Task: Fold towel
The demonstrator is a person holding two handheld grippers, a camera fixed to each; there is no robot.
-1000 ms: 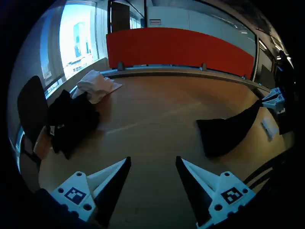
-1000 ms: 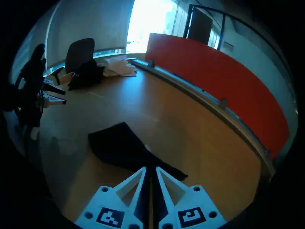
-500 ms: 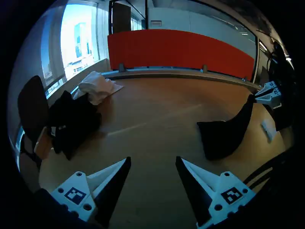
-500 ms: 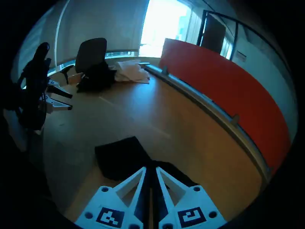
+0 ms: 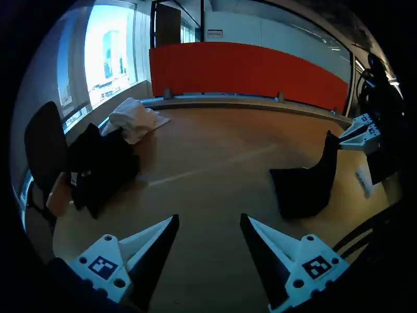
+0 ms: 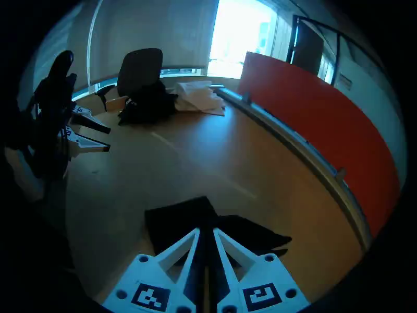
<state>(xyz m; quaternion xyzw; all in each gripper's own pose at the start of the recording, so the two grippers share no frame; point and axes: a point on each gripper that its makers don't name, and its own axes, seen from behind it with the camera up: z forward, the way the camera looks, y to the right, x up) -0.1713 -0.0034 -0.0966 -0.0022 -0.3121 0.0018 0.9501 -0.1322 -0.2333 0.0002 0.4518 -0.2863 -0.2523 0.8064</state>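
- while the right gripper [image 6: 206, 230] pinches one edge of the black towel [image 5: 305, 182], fingers closed on the cloth, that edge stands raised off the worktop [image 5: 208, 156] and the rest lies flat beneath it.
- the left gripper [image 5: 208, 218] hangs wide and empty, well apart from the towel; it likely needs the matching corner so the fold comes out square.
- carrying the raised edge low and straight over the lying part should prevent bunching.
- the dark clothes pile [image 5: 101, 164] and white cloth [image 5: 130, 117] lie far off, no obstacle.
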